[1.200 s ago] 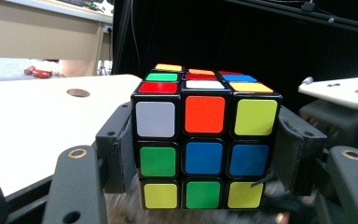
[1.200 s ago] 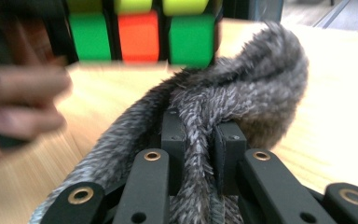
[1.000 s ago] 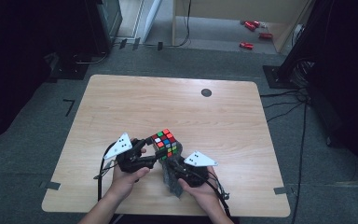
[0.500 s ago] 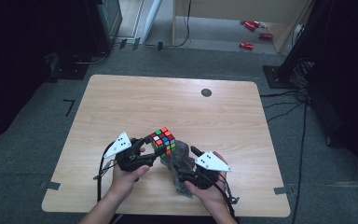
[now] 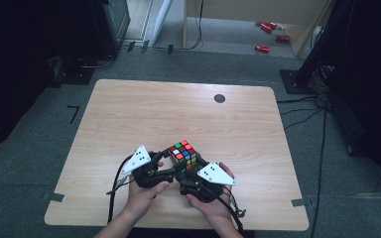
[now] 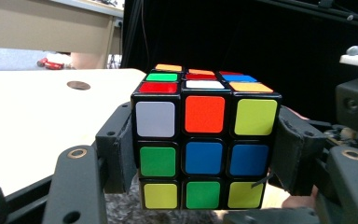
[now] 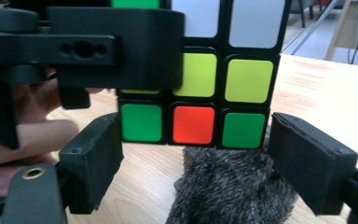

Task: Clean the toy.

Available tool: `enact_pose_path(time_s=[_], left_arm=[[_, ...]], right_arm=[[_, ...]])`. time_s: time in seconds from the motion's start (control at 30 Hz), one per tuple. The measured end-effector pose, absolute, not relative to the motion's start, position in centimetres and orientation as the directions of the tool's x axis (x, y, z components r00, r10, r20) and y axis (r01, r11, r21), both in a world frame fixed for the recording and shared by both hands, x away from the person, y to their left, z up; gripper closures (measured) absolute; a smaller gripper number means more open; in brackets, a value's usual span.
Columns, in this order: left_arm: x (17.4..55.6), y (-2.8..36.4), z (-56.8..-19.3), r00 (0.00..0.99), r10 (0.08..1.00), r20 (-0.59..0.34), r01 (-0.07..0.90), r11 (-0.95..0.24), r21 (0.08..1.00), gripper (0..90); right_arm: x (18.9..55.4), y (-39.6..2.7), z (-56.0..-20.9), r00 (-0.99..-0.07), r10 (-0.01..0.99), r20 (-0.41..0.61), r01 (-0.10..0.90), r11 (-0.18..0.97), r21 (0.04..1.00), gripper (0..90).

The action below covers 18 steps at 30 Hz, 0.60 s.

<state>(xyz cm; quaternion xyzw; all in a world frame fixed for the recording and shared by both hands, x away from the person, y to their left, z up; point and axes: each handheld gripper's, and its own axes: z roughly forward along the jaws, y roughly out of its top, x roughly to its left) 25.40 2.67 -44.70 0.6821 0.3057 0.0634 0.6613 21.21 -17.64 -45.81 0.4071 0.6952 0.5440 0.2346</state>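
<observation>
Your left gripper point(image 5: 171, 171) clamps scrambled puzzle cube point(image 5: 183, 153) by two opposite sides, near table's point(image 5: 129, 114) front edge. Cube: black frame, three-by-three stickers. Face toward your left gripper's camera reads white, orange, yellow; green, blue, blue; yellow, green, yellow. Your right gripper point(image 7: 193, 154), jaws just been opening, straddles cube's bottom row, pads apart from it. Grey furry thing point(image 7: 228, 186) lies under cube.

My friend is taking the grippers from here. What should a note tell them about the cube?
Left gripper: shut on the cube, pads on both sides, holding it above the table.
Right gripper: jaws have just been opening; they flank the cube's bottom row, one pad with a clear gap, not pressing.
A grey furry piece sits below the cube.
Done: cube lifted, still scrambled.
Left: probably regrip with the right and keep twisting layers.
</observation>
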Motion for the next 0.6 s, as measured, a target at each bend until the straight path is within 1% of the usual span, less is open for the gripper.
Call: enact_pose_path(time_s=[0.07,0.17,0.3,0.37,0.6], left_arm=[[25.34,2.57,-44.71,0.804,0.498,-0.324,0.338,0.065,0.939,35.4],[25.18,2.22,-44.93,0.802,0.493,-0.337,0.352,0.064,0.934,35.4],[24.73,1.72,-45.09,0.805,0.498,-0.321,0.339,0.058,0.939,35.4],[24.75,1.73,-45.09,0.807,0.493,-0.325,0.339,0.063,0.939,35.4],[25.04,1.93,-45.24,0.818,0.466,-0.337,0.345,0.07,0.936,35.0]], right_arm=[[21.15,-17.74,-45.77,-0.553,0.824,0.122,0.302,0.062,0.951,22.8],[20.97,-17.73,-45.66,-0.552,0.826,0.114,0.279,0.054,0.959,25.7],[20.94,-17.71,-45.62,-0.539,0.835,0.113,0.273,0.046,0.961,29.9],[20.89,-17.84,-45.68,-0.548,0.827,0.121,0.27,0.038,0.962,33.0],[20.65,-17.76,-45.7,-0.539,0.838,0.087,0.246,0.058,0.967,34.3]])
